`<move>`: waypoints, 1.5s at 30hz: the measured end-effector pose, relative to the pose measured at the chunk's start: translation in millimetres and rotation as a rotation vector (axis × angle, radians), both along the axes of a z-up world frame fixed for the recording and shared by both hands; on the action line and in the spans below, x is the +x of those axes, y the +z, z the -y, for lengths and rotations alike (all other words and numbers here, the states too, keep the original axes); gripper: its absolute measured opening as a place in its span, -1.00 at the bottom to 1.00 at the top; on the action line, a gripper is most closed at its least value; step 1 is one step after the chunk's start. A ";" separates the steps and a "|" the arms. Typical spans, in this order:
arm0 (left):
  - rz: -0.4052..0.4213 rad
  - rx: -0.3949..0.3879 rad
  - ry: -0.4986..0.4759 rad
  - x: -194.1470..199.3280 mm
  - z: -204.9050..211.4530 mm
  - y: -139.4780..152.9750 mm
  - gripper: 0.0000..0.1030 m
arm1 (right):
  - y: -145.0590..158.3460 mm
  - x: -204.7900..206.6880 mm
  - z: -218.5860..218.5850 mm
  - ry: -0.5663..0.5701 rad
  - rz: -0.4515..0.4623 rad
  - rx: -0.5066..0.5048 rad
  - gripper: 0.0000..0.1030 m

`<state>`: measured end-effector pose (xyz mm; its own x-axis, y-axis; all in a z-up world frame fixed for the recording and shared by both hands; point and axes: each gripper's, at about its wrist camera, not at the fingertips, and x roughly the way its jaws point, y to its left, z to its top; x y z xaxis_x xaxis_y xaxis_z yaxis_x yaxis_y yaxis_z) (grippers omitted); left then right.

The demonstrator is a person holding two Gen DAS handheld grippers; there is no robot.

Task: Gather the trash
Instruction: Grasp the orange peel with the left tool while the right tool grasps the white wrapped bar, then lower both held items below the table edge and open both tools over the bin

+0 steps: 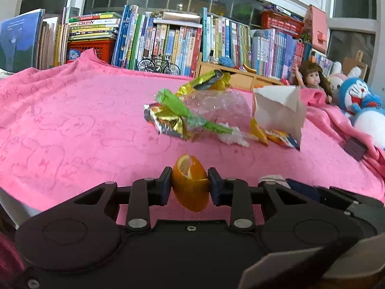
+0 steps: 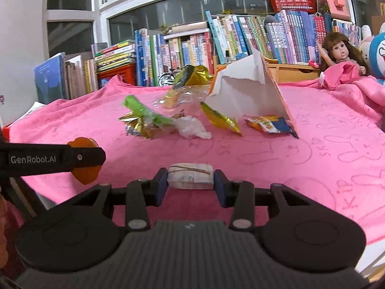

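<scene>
The left claw (image 1: 190,183) pinches a curled piece of orange peel (image 1: 190,187) between its two tips, above the near part of the pink cloth (image 1: 72,125). The right claw (image 2: 190,180) pinches a small white packet (image 2: 190,176) with a rubber band around it, also low over the near part of the cloth. In the right view the left claw (image 2: 84,159) sits at the left side with the peel (image 2: 83,172) in it, well apart from the packet.

Farther back on the cloth lies the rest of the trash in one heap: a green wrapper (image 1: 173,106), a shiny gold wrapper (image 1: 168,122), clear plastic (image 1: 216,106), a white tissue (image 2: 192,127), a yellow wrapper (image 2: 220,119), an orange and blue snack bag (image 2: 269,124) and a torn white paper bag (image 2: 247,94) that stands up like a tent.

Between the claws and the heap the cloth is bare pink. There is wide bare cloth on the left side too. At the right edge the cloth bunches up by a doll (image 2: 341,53) and a blue plush toy (image 1: 358,96). Behind the far edge stands a row of books (image 1: 168,41)
</scene>
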<state>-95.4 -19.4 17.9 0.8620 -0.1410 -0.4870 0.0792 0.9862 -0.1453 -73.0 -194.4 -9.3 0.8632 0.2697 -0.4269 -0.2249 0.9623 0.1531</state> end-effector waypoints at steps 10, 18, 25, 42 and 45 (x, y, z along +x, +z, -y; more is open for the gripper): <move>-0.230 0.023 -0.065 -20.2 -20.3 -34.2 -0.42 | -11.9 -47.9 -2.9 0.129 -0.097 0.000 -0.09; -0.442 0.071 -0.077 -15.4 -26.5 -81.0 -0.41 | -51.1 -57.7 -12.4 0.198 -0.237 -0.073 -0.09; -0.640 0.046 -0.083 -3.0 -31.4 -132.7 -0.40 | -91.4 -45.7 -22.1 0.241 -0.384 -0.095 -0.08; -0.691 0.104 -0.077 12.0 -24.7 -155.9 -0.30 | -115.7 -35.0 -38.0 0.264 -0.415 -0.115 -0.01; -0.687 0.112 -0.079 11.4 -23.7 -154.9 -0.24 | -116.7 -33.5 -37.6 0.262 -0.415 -0.111 0.15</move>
